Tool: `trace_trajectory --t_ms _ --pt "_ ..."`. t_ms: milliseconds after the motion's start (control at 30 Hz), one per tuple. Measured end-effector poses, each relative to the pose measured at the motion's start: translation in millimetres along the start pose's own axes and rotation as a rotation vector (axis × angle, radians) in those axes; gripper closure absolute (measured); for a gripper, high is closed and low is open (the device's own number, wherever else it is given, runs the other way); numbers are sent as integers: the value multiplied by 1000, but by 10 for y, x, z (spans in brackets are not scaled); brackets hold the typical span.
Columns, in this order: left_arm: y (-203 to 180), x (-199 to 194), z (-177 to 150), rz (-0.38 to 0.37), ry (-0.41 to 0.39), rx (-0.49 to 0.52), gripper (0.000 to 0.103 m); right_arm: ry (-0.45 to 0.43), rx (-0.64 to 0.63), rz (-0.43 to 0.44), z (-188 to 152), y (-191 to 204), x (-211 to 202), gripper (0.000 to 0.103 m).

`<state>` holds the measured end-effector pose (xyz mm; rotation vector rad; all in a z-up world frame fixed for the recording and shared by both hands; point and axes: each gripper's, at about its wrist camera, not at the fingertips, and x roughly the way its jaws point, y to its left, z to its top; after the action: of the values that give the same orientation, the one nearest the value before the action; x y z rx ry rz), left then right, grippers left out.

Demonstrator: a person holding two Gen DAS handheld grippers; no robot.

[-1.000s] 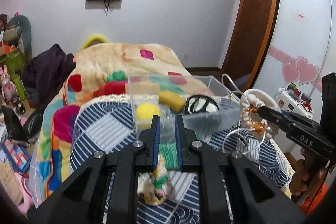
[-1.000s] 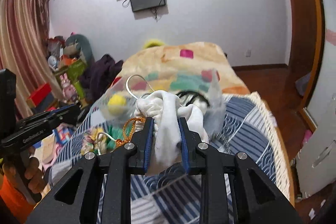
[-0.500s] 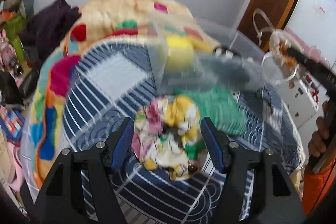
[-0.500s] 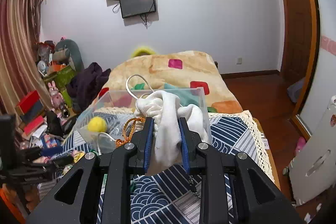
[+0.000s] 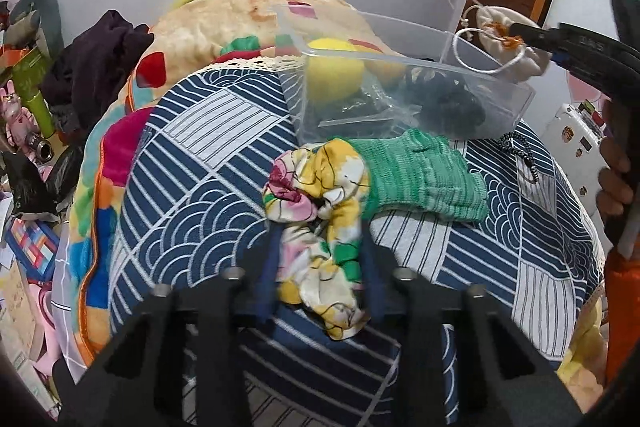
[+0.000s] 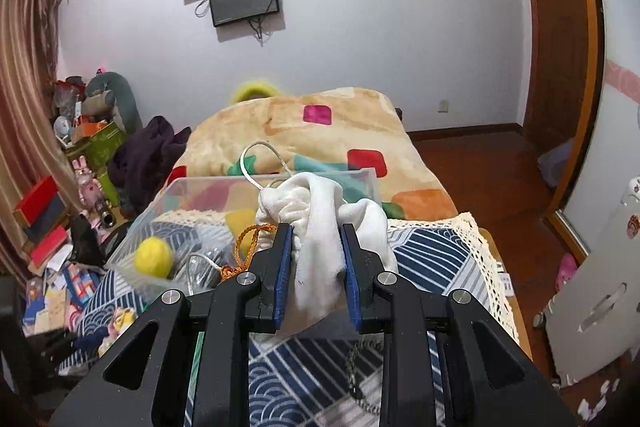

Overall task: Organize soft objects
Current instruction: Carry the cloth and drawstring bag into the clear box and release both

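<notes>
Evidently the clear plastic bin is the collecting point: the right gripper, jaws clamped on one white drawstring pouch, holds it above the bin's near rim, likely for dropping in. Before the bin lie one floral scrunchie and one green knit piece; the left gripper brackets the scrunchie, jaws apparently not fully closed. Inside: two yellow balls, perhaps.

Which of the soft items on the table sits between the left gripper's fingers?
The floral scrunchie, straddled by the left gripper. The green knit piece lies beyond it, and the white pouch is in the right gripper.
</notes>
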<state>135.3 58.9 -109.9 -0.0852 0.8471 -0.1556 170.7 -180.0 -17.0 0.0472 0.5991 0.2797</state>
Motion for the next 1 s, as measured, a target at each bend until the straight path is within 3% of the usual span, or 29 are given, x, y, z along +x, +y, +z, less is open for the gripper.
trace_trajectory --t_ms 100,267,400,600,667,733,1000 --pt "57 -82 14 -5 -14 -12 84 25 11 -6 10 -3 102 81" --pt "82 -304 149 8 -85 -18 84 75 14 -13 -36 8 227 81" --pt "4 -458 383 -12 -157 -15 84 102 0 -20 -54 23 293 81" --pt "-187 -431 781 -59 -202 5 84 137 -18 -15 -71 4 321 78" --pt "-270 -378 882 -69 -206 27 84 136 -11 -4 -59 -24 272 71" --pt "-359 -285 975 -67 -197 48 84 127 -6 14 -48 -45 192 55" --pt "-607 172 1173 -32 -123 124 84 39 -78 35 -98 6 -220 29"
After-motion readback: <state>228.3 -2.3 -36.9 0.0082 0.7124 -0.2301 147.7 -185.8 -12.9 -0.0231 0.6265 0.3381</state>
